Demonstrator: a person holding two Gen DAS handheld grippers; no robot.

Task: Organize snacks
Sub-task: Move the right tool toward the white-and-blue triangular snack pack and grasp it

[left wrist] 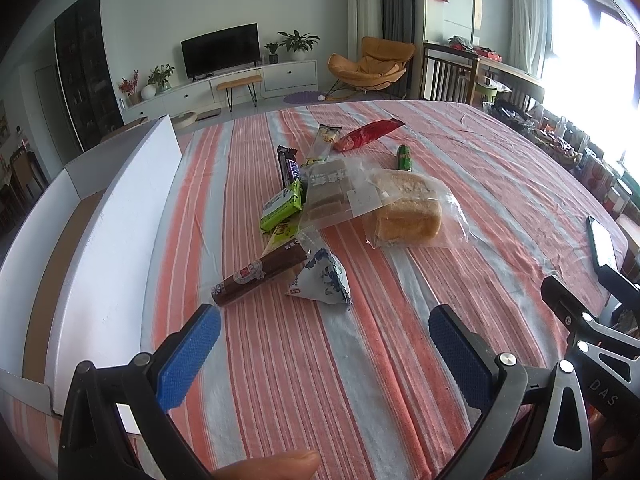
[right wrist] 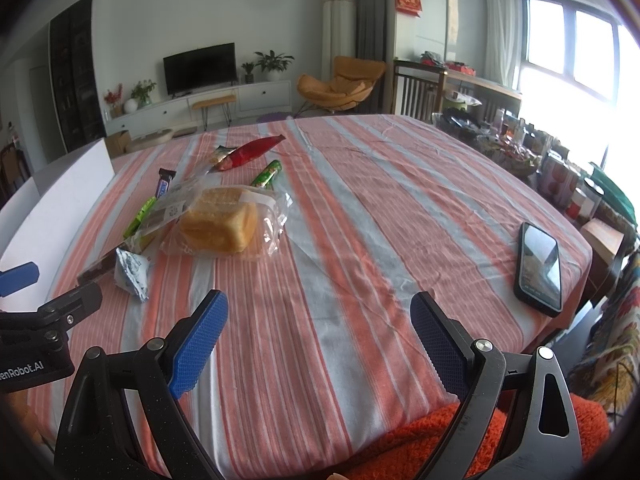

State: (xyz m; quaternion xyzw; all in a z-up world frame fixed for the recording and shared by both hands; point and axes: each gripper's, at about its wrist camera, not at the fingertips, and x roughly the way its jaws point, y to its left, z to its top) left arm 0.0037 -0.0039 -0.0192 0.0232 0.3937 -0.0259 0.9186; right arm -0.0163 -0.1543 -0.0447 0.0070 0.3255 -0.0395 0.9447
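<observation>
While both the left gripper and the right gripper are held wide open and empty, no snack is picked yet. Snacks are piled mid-table beside the white box; one must be grabbed next.

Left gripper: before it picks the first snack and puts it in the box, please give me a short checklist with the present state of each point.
1. Left gripper open and empty: ok.
2. Right gripper open and empty: ok.
3. Brown snack stick closest to the left gripper, nothing lying on its near end: ok.
4. White box open at the left: ok.
5. Free room inside the box: cannot tell, the wall hides most of the floor.
6. Phone far from the snacks: ok.
</observation>
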